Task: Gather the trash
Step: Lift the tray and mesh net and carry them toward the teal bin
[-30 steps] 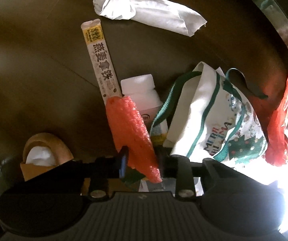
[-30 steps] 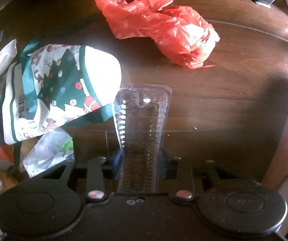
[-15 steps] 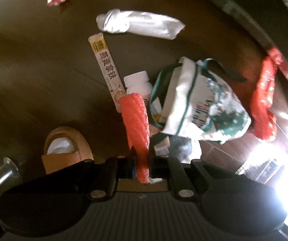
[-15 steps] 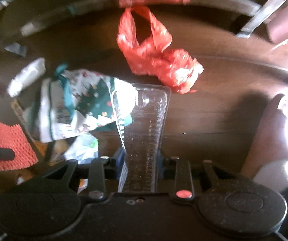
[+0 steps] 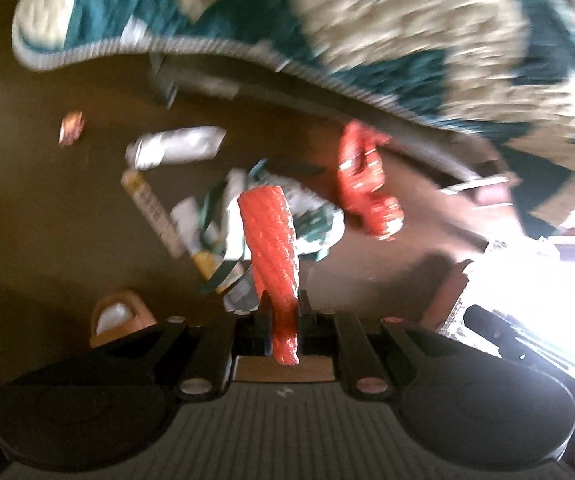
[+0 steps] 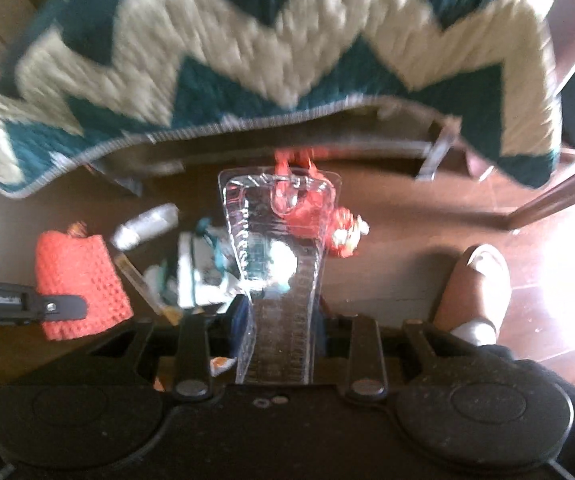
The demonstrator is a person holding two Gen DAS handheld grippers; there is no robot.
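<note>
My left gripper (image 5: 283, 308) is shut on an orange-red foam net sleeve (image 5: 271, 236), which sticks out past the fingers high above the floor. My right gripper (image 6: 283, 316) is shut on a clear plastic blister tray (image 6: 283, 256), also held well up. In the right wrist view the foam net (image 6: 79, 284) shows at the left in the other gripper. Far below on the dark wood floor lie a red plastic bag (image 5: 363, 184), a Christmas tote bag (image 5: 311, 224), a long sachet (image 5: 151, 212), a crumpled white wrapper (image 5: 175, 148) and a small candy wrapper (image 5: 72, 126).
A teal and cream zigzag rug (image 6: 247, 60) fills the top of both views, blurred. A person's slippered foot (image 6: 479, 280) stands at the right, another slipper (image 5: 117, 316) at the left. Bright glare washes out the floor at the right (image 5: 527, 300).
Both grippers have risen far above the floor with their items, so the trash looks much smaller and the rug has come into view. The left jaws have squeezed the foam net narrower.
</note>
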